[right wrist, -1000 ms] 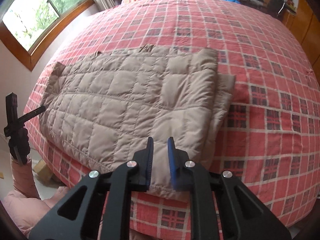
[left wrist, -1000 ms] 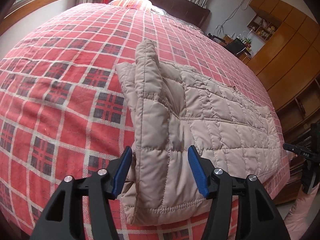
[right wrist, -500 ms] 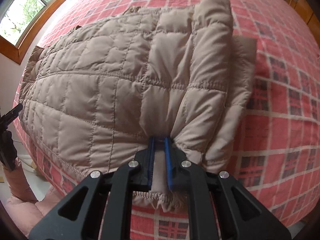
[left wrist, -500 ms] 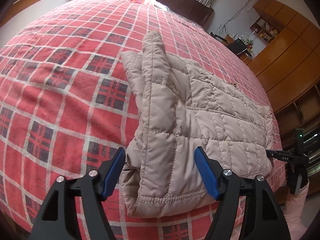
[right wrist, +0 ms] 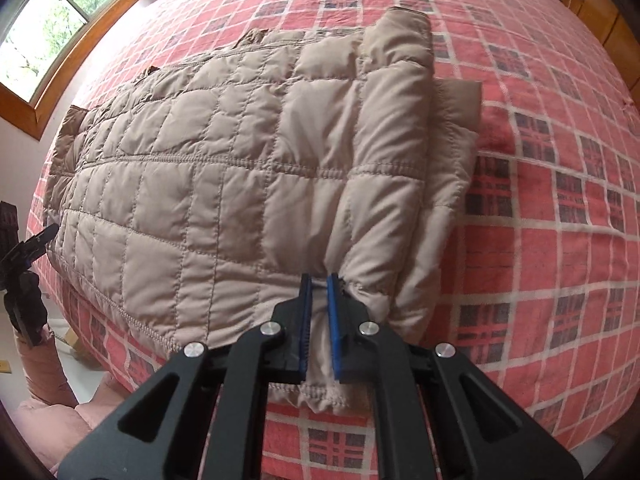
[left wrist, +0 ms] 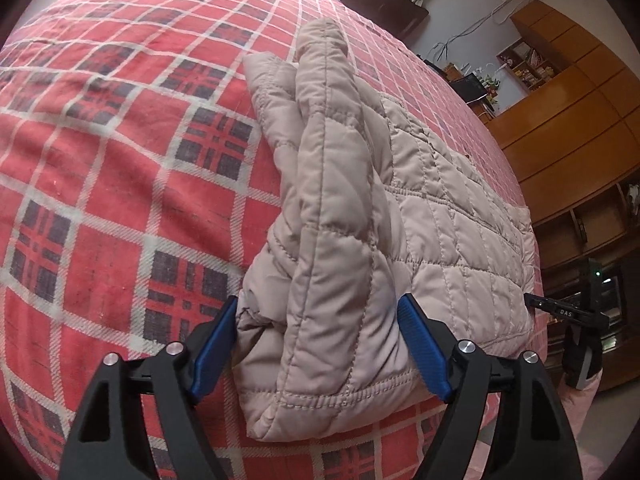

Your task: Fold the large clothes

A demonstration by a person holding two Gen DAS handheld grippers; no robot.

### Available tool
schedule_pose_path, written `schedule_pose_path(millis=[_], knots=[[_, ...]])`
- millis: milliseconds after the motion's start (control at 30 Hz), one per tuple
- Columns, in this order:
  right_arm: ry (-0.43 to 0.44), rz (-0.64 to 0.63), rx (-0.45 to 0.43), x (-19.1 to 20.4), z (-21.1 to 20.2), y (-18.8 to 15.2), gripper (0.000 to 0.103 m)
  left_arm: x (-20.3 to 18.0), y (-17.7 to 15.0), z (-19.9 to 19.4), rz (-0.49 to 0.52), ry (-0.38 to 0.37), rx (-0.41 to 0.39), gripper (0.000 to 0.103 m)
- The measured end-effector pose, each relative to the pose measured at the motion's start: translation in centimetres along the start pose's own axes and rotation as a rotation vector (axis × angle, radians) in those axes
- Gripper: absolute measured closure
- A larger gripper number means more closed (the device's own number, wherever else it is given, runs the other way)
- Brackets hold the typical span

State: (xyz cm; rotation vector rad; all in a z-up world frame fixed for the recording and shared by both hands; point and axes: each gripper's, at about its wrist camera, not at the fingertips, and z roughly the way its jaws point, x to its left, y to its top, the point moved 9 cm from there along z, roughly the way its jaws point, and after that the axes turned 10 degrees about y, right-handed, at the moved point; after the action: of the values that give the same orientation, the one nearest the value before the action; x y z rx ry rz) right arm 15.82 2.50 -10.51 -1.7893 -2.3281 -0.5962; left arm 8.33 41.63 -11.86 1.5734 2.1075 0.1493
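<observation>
Now the right gripper (right wrist: 318, 308), empty and nearly closed a second ago, is clamped on the near hem of the beige quilted jacket (right wrist: 224, 200), with a pinch of fabric gathered between its blue pads (right wrist: 334, 320). The left gripper (left wrist: 318, 344) has moved in closer over the same second: its jaws stand wide apart on either side of the folded, stacked edge at the jacket's near left corner, and nothing is pinched between them yet. The jacket lies flat on the red plaid bedspread (left wrist: 120, 152), close to the near edge of the bed, one side already folded over. Judging from this, one corner is secured and the other needs the left jaws closed before the next fold can be lifted.
</observation>
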Motion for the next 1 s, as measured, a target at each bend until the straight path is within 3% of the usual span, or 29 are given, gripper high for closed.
schedule_pose_path(millis=[67, 167, 233, 333, 633, 833, 1000], knots=[[0.004, 0.0, 0.002, -0.3, 0.0, -0.1, 0.097, -0.1, -0.2, 0.1, -0.009, -0.002, -0.002, 0.028], [0.024, 0.011, 0.016, -1.0, 1.1, -0.2, 0.1, -0.4, -0.4, 0.3, -0.026, -0.029, 0.009, 0.049], [0.039, 0.026, 0.015, -1.3, 1.2, -0.6, 0.102, -1.0, -0.8, 0.5, -0.042, -0.066, 0.018, 0.069], [0.045, 0.027, 0.007, -1.6, 1.0, -0.8, 0.103, -1.4, -0.8, -0.1, -0.061, -0.089, 0.004, 0.081], [0.051, 0.034, -0.026, -1.0, 0.0, -1.1, 0.102, -6.2, 0.7, -5.1, -0.027, -0.088, -0.106, 0.086], [0.053, 0.026, -0.046, -1.5, -1.8, -2.0, 0.102, -13.4, 1.3, -8.3, 0.129, -0.103, -0.182, 0.086], [0.096, 0.045, -0.051, -2.0, -1.9, -2.3, 0.102, -19.3, 1.3, -8.1, 0.26, -0.111, -0.203, 0.085]])
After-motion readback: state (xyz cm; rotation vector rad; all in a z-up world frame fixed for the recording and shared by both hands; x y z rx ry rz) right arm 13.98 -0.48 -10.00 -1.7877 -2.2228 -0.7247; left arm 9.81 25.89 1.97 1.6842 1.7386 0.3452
